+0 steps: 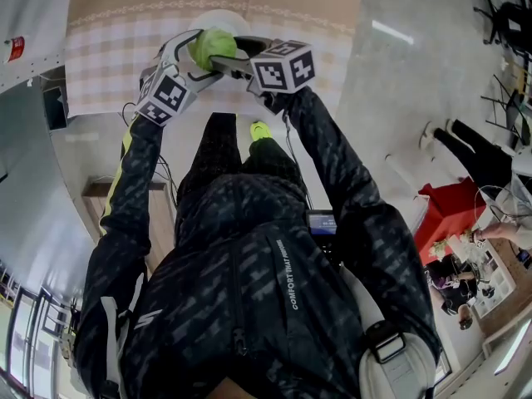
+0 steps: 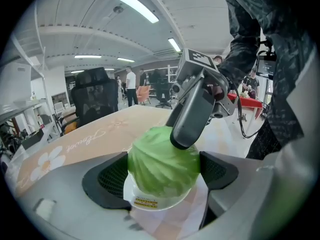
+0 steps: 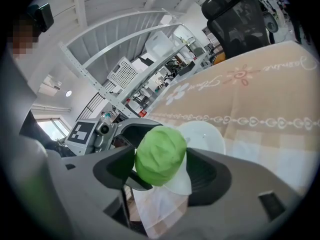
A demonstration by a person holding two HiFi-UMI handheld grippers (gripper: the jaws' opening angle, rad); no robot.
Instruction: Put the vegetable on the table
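Left gripper [image 2: 162, 176]: jaws clamped on the vegetable [image 2: 157, 156], a round green head. Both dark pads bear against its sides.

Right gripper [image 3: 161, 164]: jaws stand wide apart with the same vegetable between them. It lies against one pad, and a thin sliver of white shows at the other, so this gripper has no firm hold on it. In the left gripper view, one of the right gripper's jaws lies across the top of the vegetable.

Position of the vegetable: between the two grippers, which meet it from opposite sides, and directly over a white plate [image 3: 205, 136]. Whether its underside rests on the plate cannot be determined. The plate sits on the tabletop [image 3: 270, 99], which is covered with a beige cloth bearing a flower print and script lettering.

Head view: both arms extend forward in dark patterned sleeves [image 1: 332, 165], and the marker cubes of the two grippers sit close together at the near edge of the tabletop.

Surroundings: a black office chair [image 2: 95, 96] stands beyond the far side of the tabletop
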